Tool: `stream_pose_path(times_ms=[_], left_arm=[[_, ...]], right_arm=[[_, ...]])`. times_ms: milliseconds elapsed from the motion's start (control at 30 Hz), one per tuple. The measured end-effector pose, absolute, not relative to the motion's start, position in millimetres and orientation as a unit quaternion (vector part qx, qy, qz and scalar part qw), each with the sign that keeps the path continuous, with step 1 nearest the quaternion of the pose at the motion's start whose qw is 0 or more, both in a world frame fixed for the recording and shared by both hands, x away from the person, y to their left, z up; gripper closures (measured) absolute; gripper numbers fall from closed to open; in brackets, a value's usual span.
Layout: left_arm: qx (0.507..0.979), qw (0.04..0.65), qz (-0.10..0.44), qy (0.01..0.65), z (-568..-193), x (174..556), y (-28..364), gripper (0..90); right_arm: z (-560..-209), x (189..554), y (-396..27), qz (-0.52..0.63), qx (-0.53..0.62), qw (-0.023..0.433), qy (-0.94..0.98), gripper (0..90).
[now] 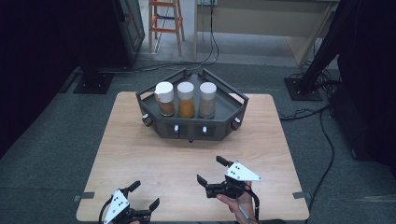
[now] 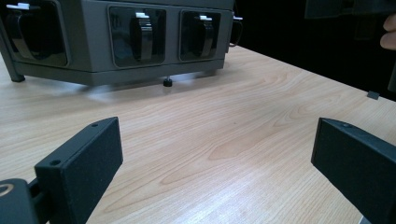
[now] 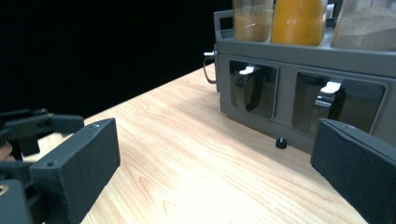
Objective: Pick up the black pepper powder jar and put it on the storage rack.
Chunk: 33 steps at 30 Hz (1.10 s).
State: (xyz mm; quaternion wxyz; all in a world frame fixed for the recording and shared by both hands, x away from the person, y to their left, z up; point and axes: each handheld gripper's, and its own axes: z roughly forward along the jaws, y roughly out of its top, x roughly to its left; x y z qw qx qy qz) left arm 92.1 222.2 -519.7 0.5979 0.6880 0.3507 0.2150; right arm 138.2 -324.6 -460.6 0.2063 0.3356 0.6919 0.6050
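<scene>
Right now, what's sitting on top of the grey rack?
Three white-capped jars stand in a row on the rack: a brown-filled jar, an orange-filled jar and a grey-tan jar. The rack's rail hides their bases.

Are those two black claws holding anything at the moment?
No. The left gripper and right gripper both stand open over bare table, short of the grey rack with its three jars.

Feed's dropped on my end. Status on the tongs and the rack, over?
Left tongs open, empty, near table edge. Right tongs open, empty, closer to rack. Three jars upright in rack, untouched. Bare table between, nothing in the way.
</scene>
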Motion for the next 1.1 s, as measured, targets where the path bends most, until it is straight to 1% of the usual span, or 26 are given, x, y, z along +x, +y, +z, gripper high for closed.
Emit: stream_pose_path(times_ms=[233, 300, 567, 1100], left_arm=[[0.687, 0.598, 0.216, 0.352, -519, 92, 223, 1.8], [0.687, 0.598, 0.216, 0.352, -519, 92, 223, 1.8], [0.686, 0.599, 0.213, 0.354, -519, 94, 223, 1.8], [0.684, 0.600, 0.216, 0.354, -519, 93, 224, 1.9]], right_arm=[[-471, 136, -324, 0.602, 0.337, 0.196, 0.697, 1.3], [-473, 134, -324, 0.600, 0.333, 0.199, 0.699, 1.3], [-478, 133, -324, 0.605, 0.333, 0.185, 0.699, 1.3], [-489, 137, -323, 0.592, 0.342, 0.170, 0.709, 1.3]])
